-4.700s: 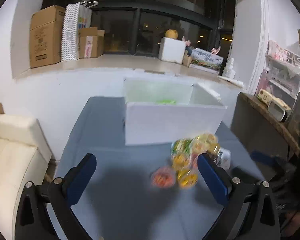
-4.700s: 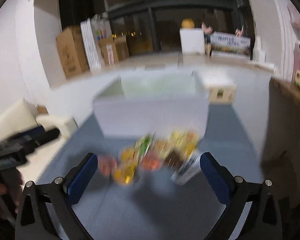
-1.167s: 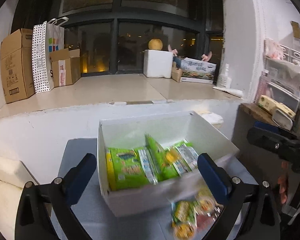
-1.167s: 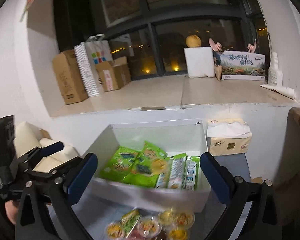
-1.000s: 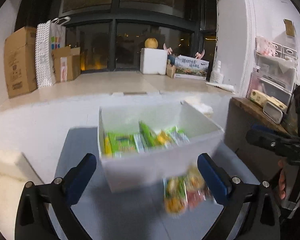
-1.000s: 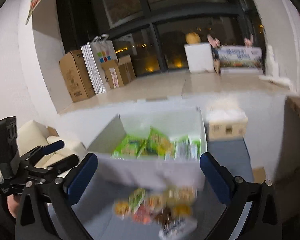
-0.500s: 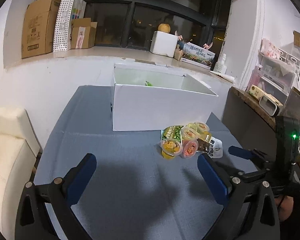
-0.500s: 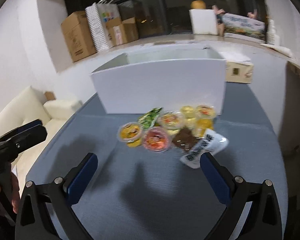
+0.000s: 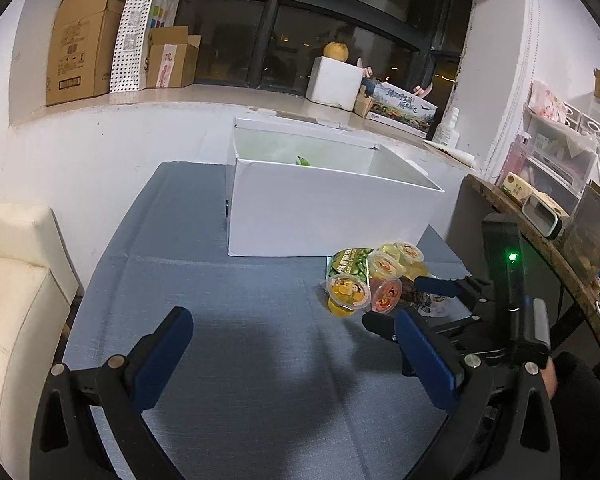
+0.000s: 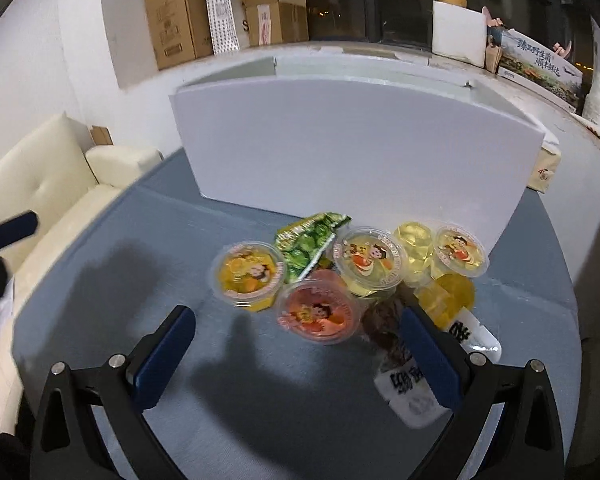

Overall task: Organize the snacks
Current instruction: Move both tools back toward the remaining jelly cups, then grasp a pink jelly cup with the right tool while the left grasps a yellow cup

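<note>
The snacks sit bunched on the blue desk (image 10: 120, 240) just in front of the white box (image 10: 352, 136): jelly cups, a green packet (image 10: 306, 242) and a dark wrapper (image 10: 388, 328). The right tongs (image 10: 296, 346) hang spread wide and empty over the red jelly cup (image 10: 318, 312); the left tongs (image 9: 296, 354) are likewise wide and empty, well back from the pile. The cups touch each other, so closing on the red one could catch the yellow cup (image 10: 248, 270) beside it or shove the cluster apart. Thin plastic walls may buckle or slip under a hard squeeze
</note>
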The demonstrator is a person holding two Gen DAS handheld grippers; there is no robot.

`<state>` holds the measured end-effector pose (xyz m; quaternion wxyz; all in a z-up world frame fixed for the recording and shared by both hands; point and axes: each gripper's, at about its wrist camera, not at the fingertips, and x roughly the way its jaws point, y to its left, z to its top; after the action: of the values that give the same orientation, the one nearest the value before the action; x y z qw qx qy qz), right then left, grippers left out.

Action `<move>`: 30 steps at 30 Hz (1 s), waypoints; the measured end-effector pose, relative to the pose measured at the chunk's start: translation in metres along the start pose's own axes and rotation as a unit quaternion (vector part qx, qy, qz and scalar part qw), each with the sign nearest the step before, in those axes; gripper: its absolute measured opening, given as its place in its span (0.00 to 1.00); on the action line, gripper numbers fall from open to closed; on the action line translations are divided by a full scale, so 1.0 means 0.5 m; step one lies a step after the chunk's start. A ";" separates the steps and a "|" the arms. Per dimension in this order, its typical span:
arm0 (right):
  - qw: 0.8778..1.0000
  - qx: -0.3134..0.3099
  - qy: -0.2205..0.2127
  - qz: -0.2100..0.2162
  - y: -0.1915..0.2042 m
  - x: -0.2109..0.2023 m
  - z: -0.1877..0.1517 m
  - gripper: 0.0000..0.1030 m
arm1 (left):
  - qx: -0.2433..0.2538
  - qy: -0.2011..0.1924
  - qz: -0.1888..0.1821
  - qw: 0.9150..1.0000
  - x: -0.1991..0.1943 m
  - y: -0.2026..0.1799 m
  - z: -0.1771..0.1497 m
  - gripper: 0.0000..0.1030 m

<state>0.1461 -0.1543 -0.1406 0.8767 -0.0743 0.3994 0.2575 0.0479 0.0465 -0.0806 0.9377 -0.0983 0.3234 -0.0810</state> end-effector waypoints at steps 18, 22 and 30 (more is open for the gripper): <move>1.000 -0.009 -0.013 0.021 0.006 -0.018 -0.017 0.12 | -0.008 0.020 0.006 1.000 0.027 -0.002 -0.013 1.00; 1.000 -0.012 0.002 0.027 0.002 0.004 0.000 0.43 | -0.005 0.018 0.004 1.000 0.026 -0.004 -0.013 1.00; 0.998 -0.015 0.017 0.052 -0.004 0.045 0.024 0.54 | -0.002 0.018 0.003 1.000 0.025 -0.004 -0.012 1.00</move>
<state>0.1672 -0.1433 -0.1492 0.8542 -0.0709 0.4137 0.3070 0.0539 0.0411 -0.0920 0.9317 -0.0976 0.3408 -0.0795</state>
